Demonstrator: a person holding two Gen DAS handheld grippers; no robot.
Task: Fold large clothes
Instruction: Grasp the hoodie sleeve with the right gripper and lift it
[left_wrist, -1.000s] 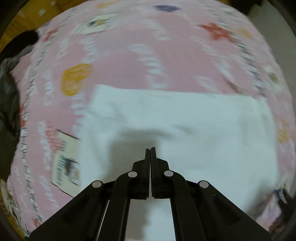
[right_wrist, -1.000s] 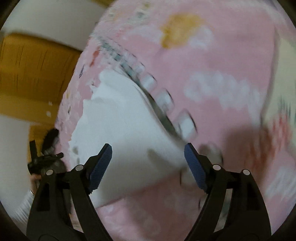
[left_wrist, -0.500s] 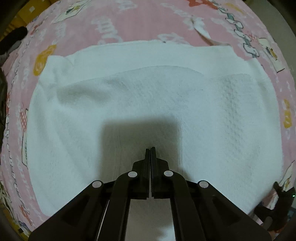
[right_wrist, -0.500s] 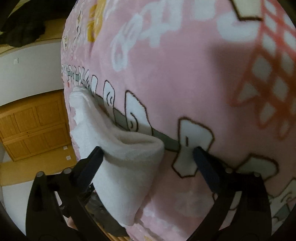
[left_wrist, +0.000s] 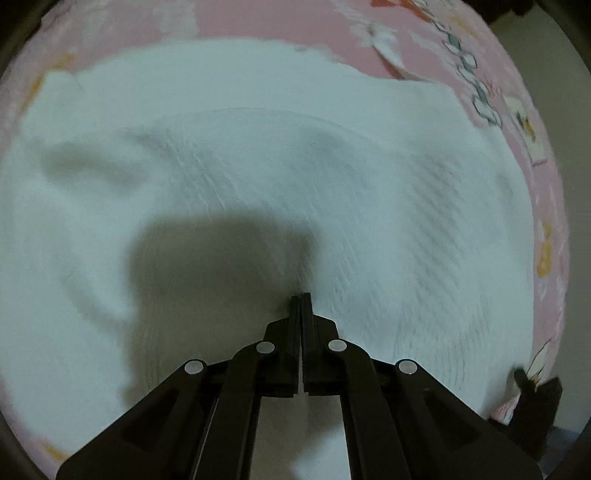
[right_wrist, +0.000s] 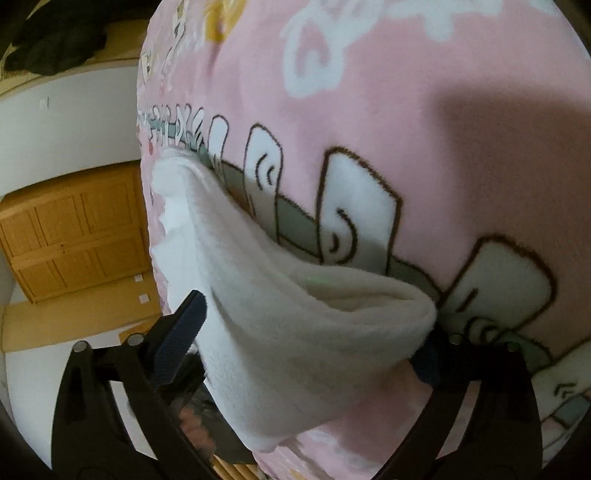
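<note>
White garment (left_wrist: 258, 177), folded, lying on a pink cartoon-print blanket (left_wrist: 532, 206); in the left wrist view its long axis runs left to right across the frame, a curved upper layer resting on a wider lower one. Fabric is a soft fleece with a fine ribbed or waffle weave (partly motion-blurred). In the right wrist view the garment's (right_wrist: 295, 332) rounded folded corner points toward the right. Left gripper (left_wrist: 301, 297) is clenched, fingers together, tips over the white cloth; whether any cloth is pinched cannot be told. Right gripper (right_wrist: 310, 350) is closing, blue-padded fingers (right_wrist: 181, 336) straddling the thick fold. Beyond the blanket (right_wrist: 406, 92): a wooden panelled cabinet (right_wrist: 74, 229).
</note>
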